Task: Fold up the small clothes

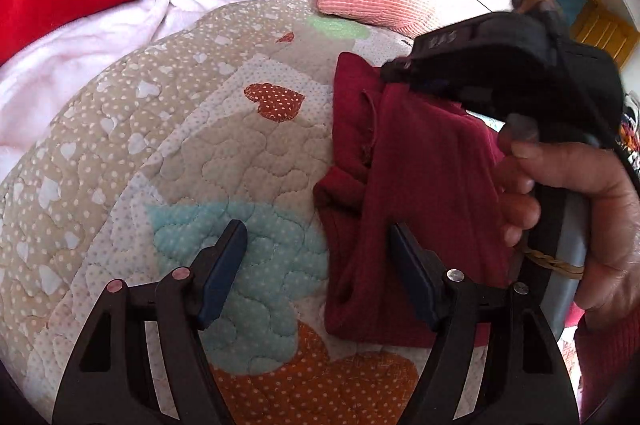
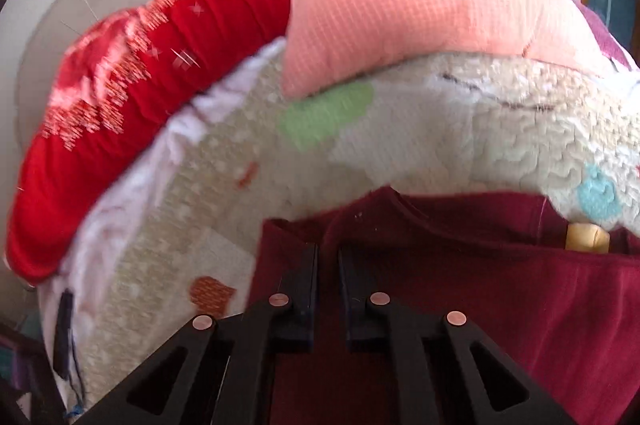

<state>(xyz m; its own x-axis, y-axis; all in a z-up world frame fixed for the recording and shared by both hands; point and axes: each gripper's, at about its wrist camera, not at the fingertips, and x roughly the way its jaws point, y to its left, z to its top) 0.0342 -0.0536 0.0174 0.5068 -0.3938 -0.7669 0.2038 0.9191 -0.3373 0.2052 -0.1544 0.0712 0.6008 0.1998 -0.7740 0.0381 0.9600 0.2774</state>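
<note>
Two grippers are working: the right gripper (image 2: 328, 257) is pinching a fold of the dark red garment (image 2: 500, 285); the left gripper (image 1: 318, 245) is hovering wide apart and empty over the quilt (image 1: 180, 145), garment edge beside its right finger.

Two close wrist views angled down, both over the quilt (image 1: 224, 153) and pink pillow (image 2: 400, 9).
</note>
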